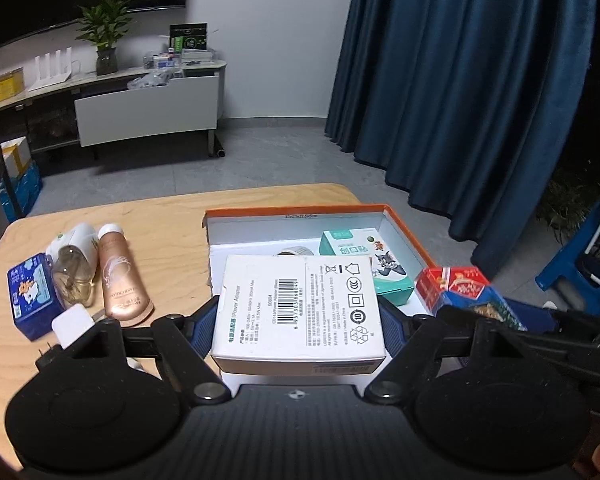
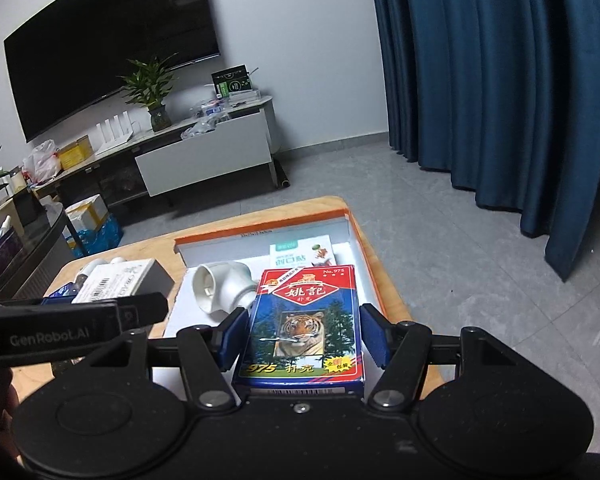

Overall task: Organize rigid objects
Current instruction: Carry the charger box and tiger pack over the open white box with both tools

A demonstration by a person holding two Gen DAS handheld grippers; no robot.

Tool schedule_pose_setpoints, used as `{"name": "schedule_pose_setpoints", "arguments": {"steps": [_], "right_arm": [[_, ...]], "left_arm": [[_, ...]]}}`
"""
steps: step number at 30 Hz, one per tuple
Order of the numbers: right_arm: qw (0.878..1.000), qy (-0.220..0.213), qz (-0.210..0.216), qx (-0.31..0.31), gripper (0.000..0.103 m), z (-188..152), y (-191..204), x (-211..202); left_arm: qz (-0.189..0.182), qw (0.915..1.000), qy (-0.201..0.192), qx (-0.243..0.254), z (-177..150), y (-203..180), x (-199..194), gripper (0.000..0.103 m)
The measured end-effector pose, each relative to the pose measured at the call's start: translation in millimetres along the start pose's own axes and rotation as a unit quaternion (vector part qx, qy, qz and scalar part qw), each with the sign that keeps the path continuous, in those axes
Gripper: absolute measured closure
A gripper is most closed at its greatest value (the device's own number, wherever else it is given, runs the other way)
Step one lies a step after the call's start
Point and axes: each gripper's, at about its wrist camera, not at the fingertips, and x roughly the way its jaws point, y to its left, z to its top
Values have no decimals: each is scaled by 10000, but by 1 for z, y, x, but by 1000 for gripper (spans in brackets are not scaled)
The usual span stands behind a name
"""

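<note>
My left gripper (image 1: 298, 320) is shut on a white power adapter box (image 1: 300, 304) and holds it above the near side of an open orange-rimmed tray box (image 1: 404, 226). My right gripper (image 2: 304, 334) is shut on a blue playing-card box with a tiger picture (image 2: 304, 324), over the same tray box (image 2: 260, 232). That card box (image 1: 460, 292) also shows at the right in the left wrist view. Inside the tray lie a green bandage box (image 1: 364, 260) and a white pipe fitting (image 2: 222, 286).
On the wooden table (image 1: 160, 216) left of the tray lie a blue pack (image 1: 30, 296), a clear bottle (image 1: 74, 276), a copper tube (image 1: 120, 276) and a white plug (image 1: 72, 324). Behind stand a TV cabinet (image 1: 148, 108) and blue curtains (image 1: 460, 80).
</note>
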Motion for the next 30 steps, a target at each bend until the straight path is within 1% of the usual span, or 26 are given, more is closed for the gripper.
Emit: {"name": "schedule_pose_setpoints", "arguments": {"steps": [6,13,20,30], "right_arm": [[9999,77,96,108,30,-4,-7,2],[9998,139,143,-19,30,-6,-1,4],[9995,158,123,-242,30,-4,4,3],[9994,158,58,-292,30,-2,3,2]], "left_arm": [[176,9998,78,-65,-4,4,1,24],[275,9994,111,-170,-4,9,-1,24],[223,9994,122,-220,-7,10,-2,24],[223,9993,113,-287,-7,12,-2,24]]}}
